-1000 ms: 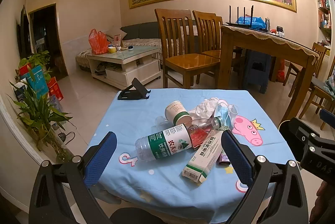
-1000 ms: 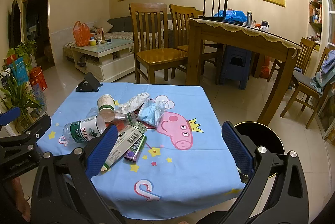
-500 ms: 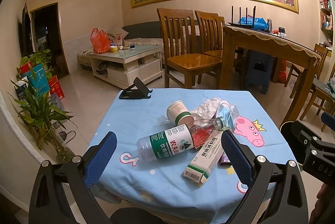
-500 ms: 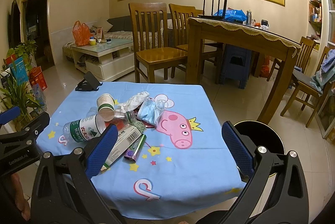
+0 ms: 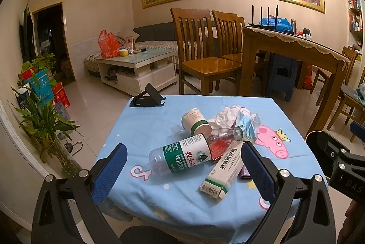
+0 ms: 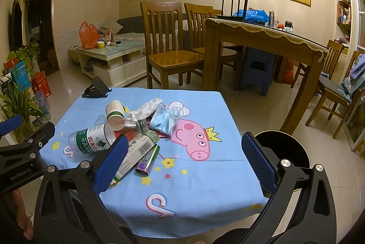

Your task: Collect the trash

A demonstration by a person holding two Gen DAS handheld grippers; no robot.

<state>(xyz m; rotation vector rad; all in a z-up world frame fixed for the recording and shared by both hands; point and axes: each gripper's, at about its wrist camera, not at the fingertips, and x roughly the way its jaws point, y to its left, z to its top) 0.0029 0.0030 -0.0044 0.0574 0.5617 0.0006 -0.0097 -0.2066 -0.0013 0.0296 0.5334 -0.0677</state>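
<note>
Both the left gripper (image 5: pixel 182 166) and the right gripper (image 6: pixel 182 160) are being held with jaws wide apart and empty above the blue tablecloth (image 6: pixel 205 187). The trash pile (image 6: pixel 127 127) is lying at ten o'clock from the right gripper, the plastic bottle (image 5: pixel 180 157) being framed between the left fingers; the black bin (image 6: pixel 282 148) is standing at three o'clock.
</note>
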